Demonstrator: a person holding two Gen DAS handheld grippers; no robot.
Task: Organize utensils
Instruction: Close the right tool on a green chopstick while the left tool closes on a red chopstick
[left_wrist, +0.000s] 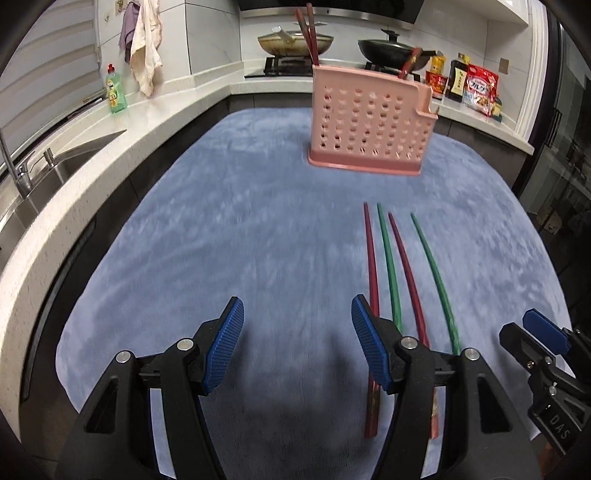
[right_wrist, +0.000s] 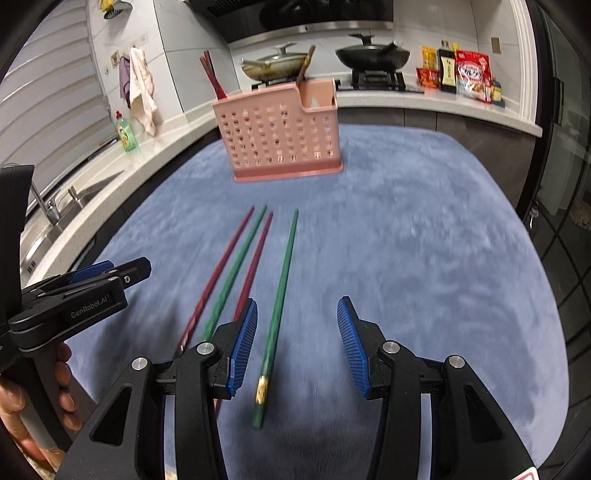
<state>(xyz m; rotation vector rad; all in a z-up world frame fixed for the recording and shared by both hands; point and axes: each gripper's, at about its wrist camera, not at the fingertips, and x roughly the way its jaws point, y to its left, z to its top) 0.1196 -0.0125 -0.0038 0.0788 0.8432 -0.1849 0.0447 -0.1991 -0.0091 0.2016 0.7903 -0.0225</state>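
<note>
A pink perforated utensil holder (left_wrist: 369, 122) (right_wrist: 280, 138) stands on the blue mat and holds red chopsticks (left_wrist: 308, 33) (right_wrist: 212, 77). Two red chopsticks (left_wrist: 371, 266) (right_wrist: 221, 266) and two green chopsticks (left_wrist: 437, 277) (right_wrist: 282, 291) lie side by side on the mat in front of it. My left gripper (left_wrist: 297, 332) is open and empty, just left of the chopsticks. My right gripper (right_wrist: 297, 332) is open, low over the handle end of the rightmost green chopstick, which lies between its fingers. Each gripper also shows in the other's view (left_wrist: 543, 328) (right_wrist: 110, 271).
The blue mat (left_wrist: 240, 229) (right_wrist: 424, 240) covers the table. A white counter wraps around behind, with a sink (left_wrist: 48, 173), a green soap bottle (left_wrist: 116, 90), pans (left_wrist: 291, 42) on the stove and food packages (right_wrist: 469, 75) at the right.
</note>
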